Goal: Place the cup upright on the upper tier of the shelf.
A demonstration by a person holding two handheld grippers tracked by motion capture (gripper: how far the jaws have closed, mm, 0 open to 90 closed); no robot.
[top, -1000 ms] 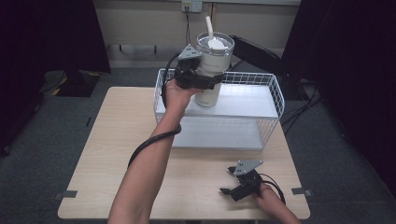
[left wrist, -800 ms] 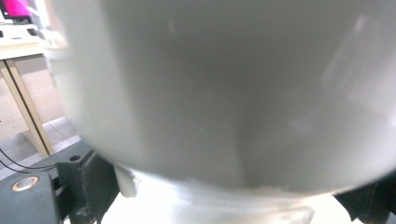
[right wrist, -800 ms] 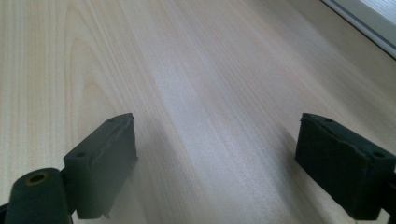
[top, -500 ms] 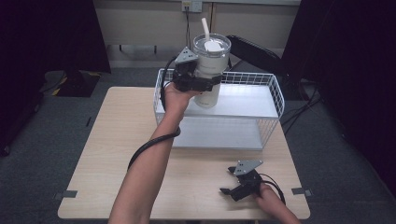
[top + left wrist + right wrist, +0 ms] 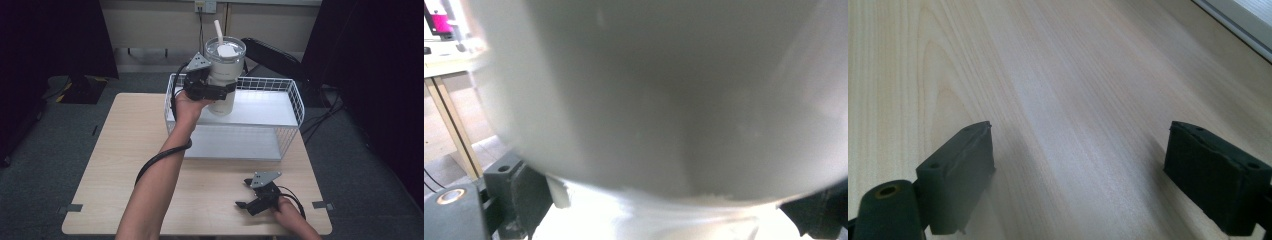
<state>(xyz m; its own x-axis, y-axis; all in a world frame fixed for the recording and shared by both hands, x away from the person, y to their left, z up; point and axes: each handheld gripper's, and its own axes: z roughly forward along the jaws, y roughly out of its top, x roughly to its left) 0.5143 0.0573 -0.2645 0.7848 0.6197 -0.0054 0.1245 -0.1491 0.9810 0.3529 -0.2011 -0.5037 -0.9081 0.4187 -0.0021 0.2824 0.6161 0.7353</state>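
A large white tumbler point(image 5: 223, 80) with a clear lid and a white straw hangs upright over the back left part of a white wire basket point(image 5: 296, 102). My left gripper point(image 5: 212, 92) is shut on the tumbler's lower body from the left side. Up close in the left gripper view, the tumbler point(image 5: 664, 100) sits between my black jaws, with the left gripper point(image 5: 669, 210) closed around its narrower base. My right gripper point(image 5: 243, 193) rests open on the table near the front right. Its jaws stand wide apart over bare wood, as the right gripper point(image 5: 1088, 175) holds nothing.
The wooden table point(image 5: 125, 150) has free room at its left and front. The basket takes up the back right. A dark bag point(image 5: 275, 55) lies on the floor behind the basket, and black curtains flank both sides.
The tumbler in my left gripper has drifted slightly to the left above the basket. The right gripper has not moved.
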